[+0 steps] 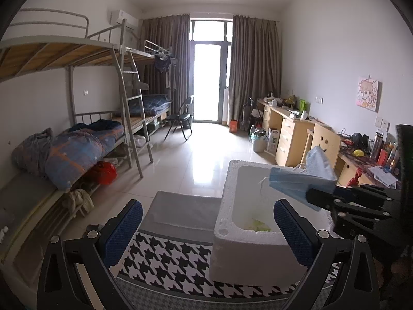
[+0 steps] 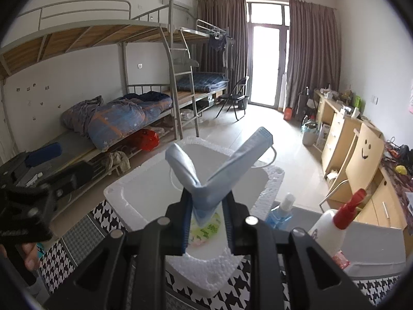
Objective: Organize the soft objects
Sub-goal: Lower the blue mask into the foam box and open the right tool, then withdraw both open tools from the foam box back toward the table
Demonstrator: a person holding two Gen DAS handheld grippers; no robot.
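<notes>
Right gripper point(image 2: 206, 204) of mine pinches a folded blue face mask point(image 2: 219, 165) above the white foam box point(image 2: 268, 186); its lower fold hides between the pads. My left gripper point(image 1: 207, 222) stands wide and empty. Something greenish in the box is blurred.

Dorm room: metal bunk beds point(image 1: 108, 82), desks point(image 1: 291, 134), curtained balcony door point(image 1: 209, 77).
</notes>
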